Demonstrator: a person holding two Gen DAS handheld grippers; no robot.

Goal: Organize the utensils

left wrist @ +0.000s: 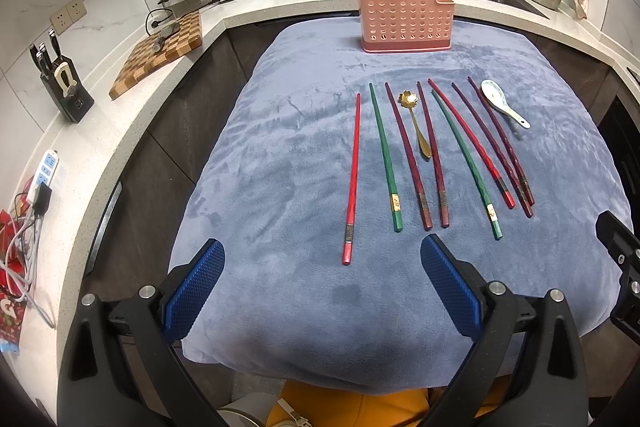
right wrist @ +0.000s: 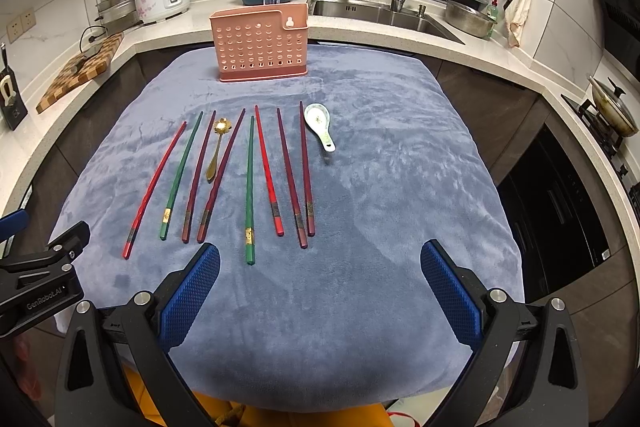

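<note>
I have both hand-held grippers, left (left wrist: 322, 283) and right (right wrist: 320, 285), spread wide and empty above the near edge of the grey cloth (right wrist: 380, 195) on the bench. Eight chopsticks (right wrist: 250, 187) lie in a loose row mid-cloth, a gold spoon (right wrist: 216, 151) among them and a ceramic spoon (right wrist: 320, 125) just to their right; the pink holder (right wrist: 260, 47) stands beyond. I judge the sticks light, stiff and slippery, best pinched mid-shaft; the ceramic spoon is fragile, so take its handle.

cloth (left wrist: 280, 155): plush, matt | holder (left wrist: 406, 15): perforated plastic | gold spoon (left wrist: 416, 123): shiny metal | white spoon (right wrist: 320, 125): glossy ceramic
</note>
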